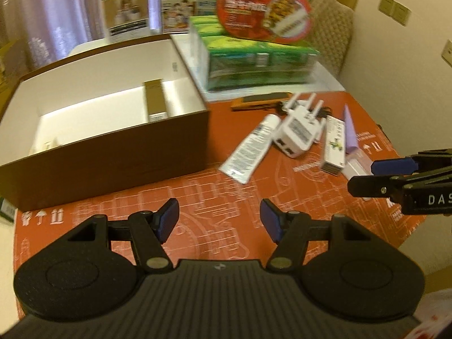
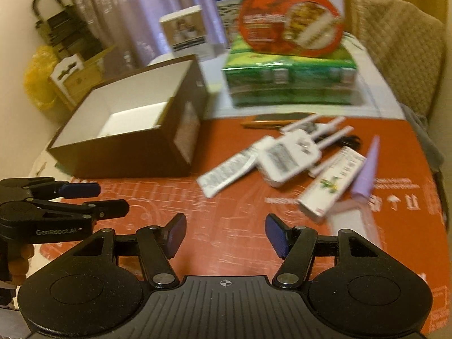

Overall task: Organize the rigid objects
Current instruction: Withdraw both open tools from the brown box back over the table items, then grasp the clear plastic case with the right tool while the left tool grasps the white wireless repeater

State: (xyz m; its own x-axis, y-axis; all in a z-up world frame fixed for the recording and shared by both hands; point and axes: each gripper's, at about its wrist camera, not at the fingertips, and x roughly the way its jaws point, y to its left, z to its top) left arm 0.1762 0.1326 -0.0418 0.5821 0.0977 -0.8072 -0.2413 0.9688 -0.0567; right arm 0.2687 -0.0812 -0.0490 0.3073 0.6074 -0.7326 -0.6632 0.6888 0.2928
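A brown open box with a white inside stands at the left on the red mat; a slim tan carton lies in it. To its right lie a white tube, a white antenna plug unit, a slim white-green carton, a purple cone and an orange flat item. My left gripper is open and empty over the mat. My right gripper is open and empty.
The red printed mat covers the table. A green multipack with a red oval tin on top stands behind. Upright cartons stand at the back. A chair is at the right.
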